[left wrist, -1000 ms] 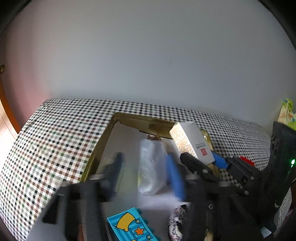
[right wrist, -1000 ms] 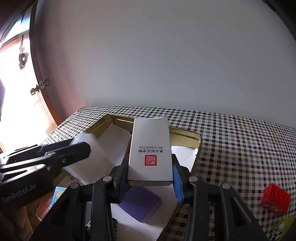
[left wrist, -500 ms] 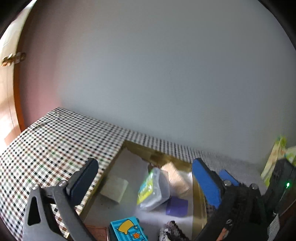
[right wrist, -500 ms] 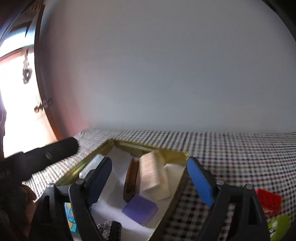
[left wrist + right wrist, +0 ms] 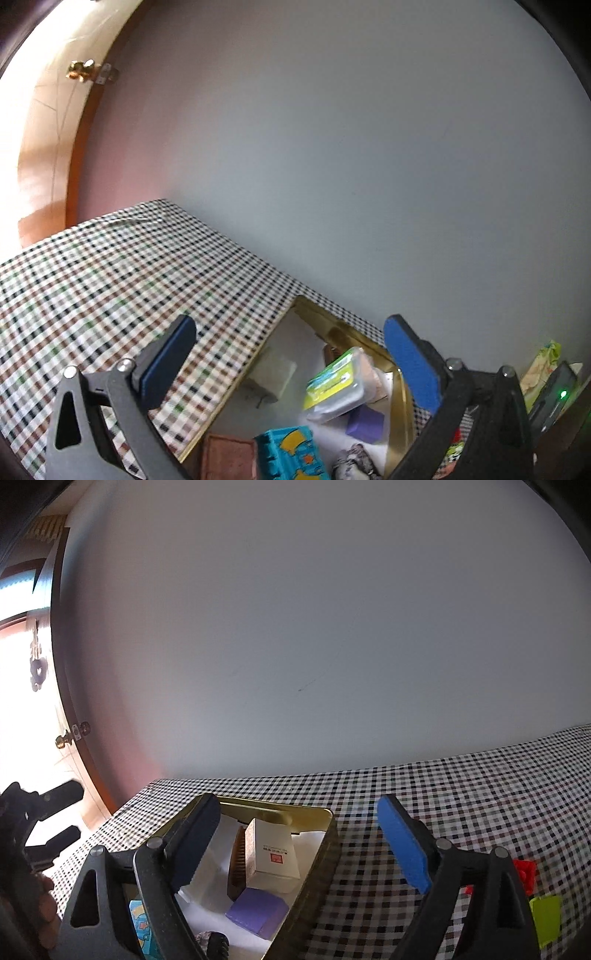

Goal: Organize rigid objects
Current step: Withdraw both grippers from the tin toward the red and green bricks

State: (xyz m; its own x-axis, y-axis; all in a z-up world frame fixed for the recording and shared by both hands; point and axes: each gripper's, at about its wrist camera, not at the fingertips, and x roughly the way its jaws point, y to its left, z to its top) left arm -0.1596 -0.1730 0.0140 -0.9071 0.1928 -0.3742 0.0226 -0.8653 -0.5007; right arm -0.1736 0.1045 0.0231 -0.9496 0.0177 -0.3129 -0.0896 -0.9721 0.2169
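A gold tin tray (image 5: 273, 808) on the checked cloth holds the sorted items. In it a white box with a red seal (image 5: 273, 853) leans against a wooden brush (image 5: 236, 860), and a purple block (image 5: 258, 908) lies in front. My right gripper (image 5: 299, 843) hovers above the tin; its jaws are opening and touch nothing. In the left wrist view the tin (image 5: 399, 398) also holds a clear plastic case with a green label (image 5: 336, 387) and a teal toy block (image 5: 291, 454). My left gripper (image 5: 288, 358) stands open and holds nothing, over the tin's left edge.
A red brick (image 5: 524, 871) and a yellow-green card (image 5: 545, 919) lie on the cloth right of the tin. A grey wall runs close behind the table. A wooden door (image 5: 48, 147) stands at the far left. A hand (image 5: 44, 912) shows at the lower left.
The right gripper let go of the white box, which now rests in the tin, and drew back upward. The left gripper released the clear case, opened wide and swung left.
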